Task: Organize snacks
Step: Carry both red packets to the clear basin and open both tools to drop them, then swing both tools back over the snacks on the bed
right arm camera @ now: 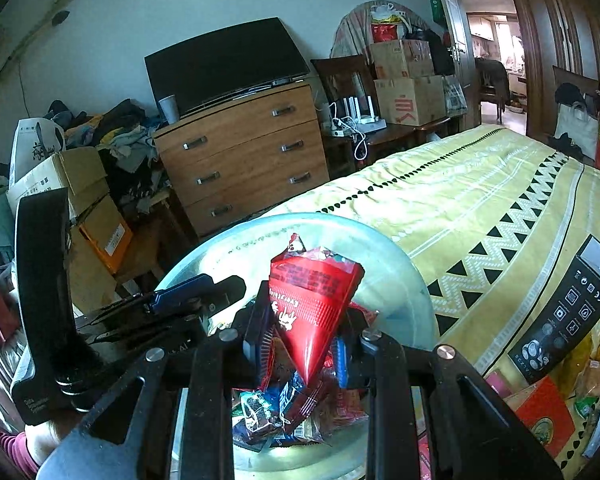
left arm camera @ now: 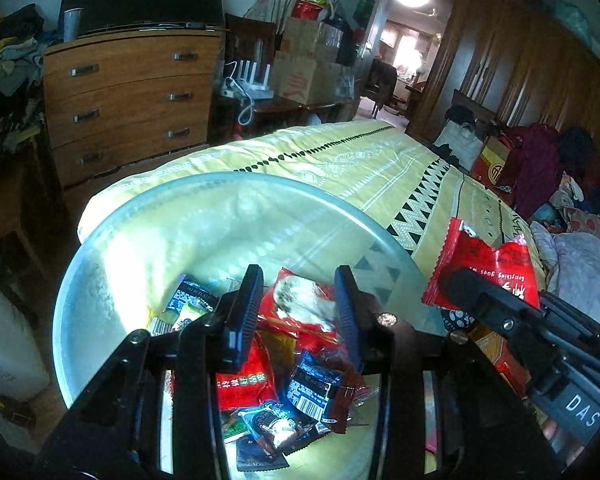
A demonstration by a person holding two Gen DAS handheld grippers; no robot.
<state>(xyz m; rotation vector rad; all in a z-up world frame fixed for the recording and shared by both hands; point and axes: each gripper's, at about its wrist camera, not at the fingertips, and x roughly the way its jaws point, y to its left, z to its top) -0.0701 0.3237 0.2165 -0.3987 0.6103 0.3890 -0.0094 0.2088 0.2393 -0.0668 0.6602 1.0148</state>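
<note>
A clear round bowl (left arm camera: 220,184) (right arm camera: 340,224) stands on the bed and holds a pile of small snack packets (left arm camera: 312,392) (right arm camera: 276,412) in red, blue and black. My left gripper (left arm camera: 298,308) is low over the pile, its pads closed on a red-and-white packet (left arm camera: 300,304). In the right wrist view the left gripper (right arm camera: 216,286) comes in from the left over the bowl's rim. My right gripper (right arm camera: 304,332) is shut on a red snack packet (right arm camera: 312,300) (left arm camera: 488,268), held above the bowl's right side. This gripper (left arm camera: 456,280) shows at the right of the left wrist view.
The bed has a yellow patterned cover (left arm camera: 380,168) (right arm camera: 480,184). A black box (right arm camera: 568,312), a red box (right arm camera: 544,412) and loose snacks (right arm camera: 596,368) lie on it at the right. A wooden dresser (left arm camera: 132,92) and cardboard boxes (right arm camera: 80,200) stand beyond the bed's edge.
</note>
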